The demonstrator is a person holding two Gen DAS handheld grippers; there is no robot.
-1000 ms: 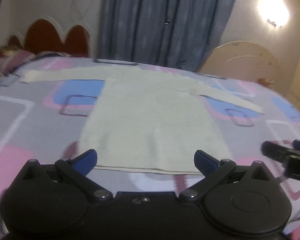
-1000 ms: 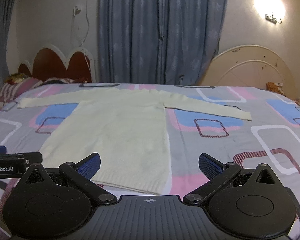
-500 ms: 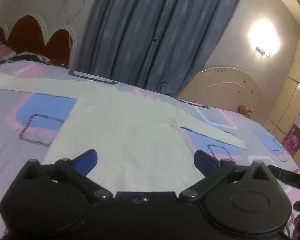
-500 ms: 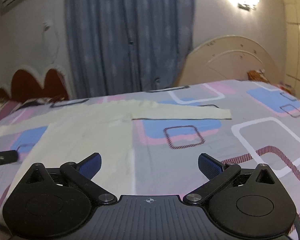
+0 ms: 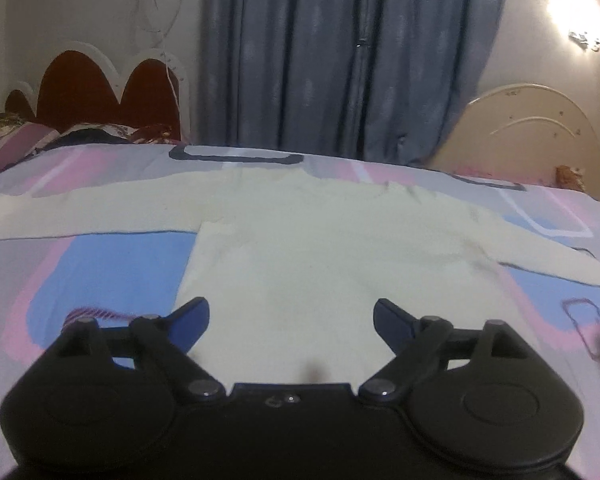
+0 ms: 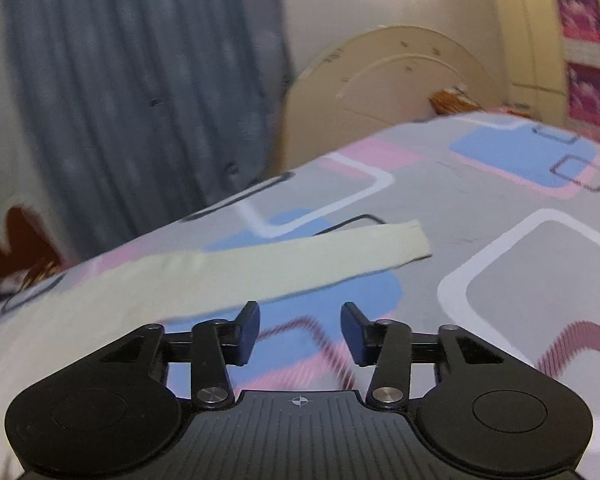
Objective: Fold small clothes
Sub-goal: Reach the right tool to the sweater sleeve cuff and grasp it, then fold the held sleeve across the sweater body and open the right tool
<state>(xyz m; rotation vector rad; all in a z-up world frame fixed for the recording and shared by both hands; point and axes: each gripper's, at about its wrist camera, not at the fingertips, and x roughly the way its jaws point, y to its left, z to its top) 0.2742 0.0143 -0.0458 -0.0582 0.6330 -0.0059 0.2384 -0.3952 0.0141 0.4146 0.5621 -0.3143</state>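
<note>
- Two wrist views, one garment: a cream long-sleeved knit sweater (image 5: 320, 264) lies flat on the bed, over a grey bedsheet with pink, blue and white rounded squares (image 5: 100, 264).
- Left wrist view: left gripper (image 5: 291, 322) hovers over the sweater's body, blue-tipped jaws wide apart, nothing between them. One sleeve runs out to the left edge, the other off to the right. Behind the bed: red scalloped headboard with white trim (image 5: 96, 88), blue-grey curtain (image 5: 340, 60), cream arched board (image 5: 528, 128), lit wall lamp (image 5: 576, 8).
- Right wrist view: tilted and motion-blurred. Right gripper (image 6: 300, 330) sits over bare bedsheet (image 6: 500, 280), just short of the sweater's sleeve (image 6: 300, 264); jaws parted with a moderate gap, holding nothing. Sleeve lies flat and straight, cuff end at upper right. Same curtain (image 6: 140, 100) and arched board (image 6: 400, 80) behind; cream wardrobe with pink panels (image 6: 580, 40) at far right.
</note>
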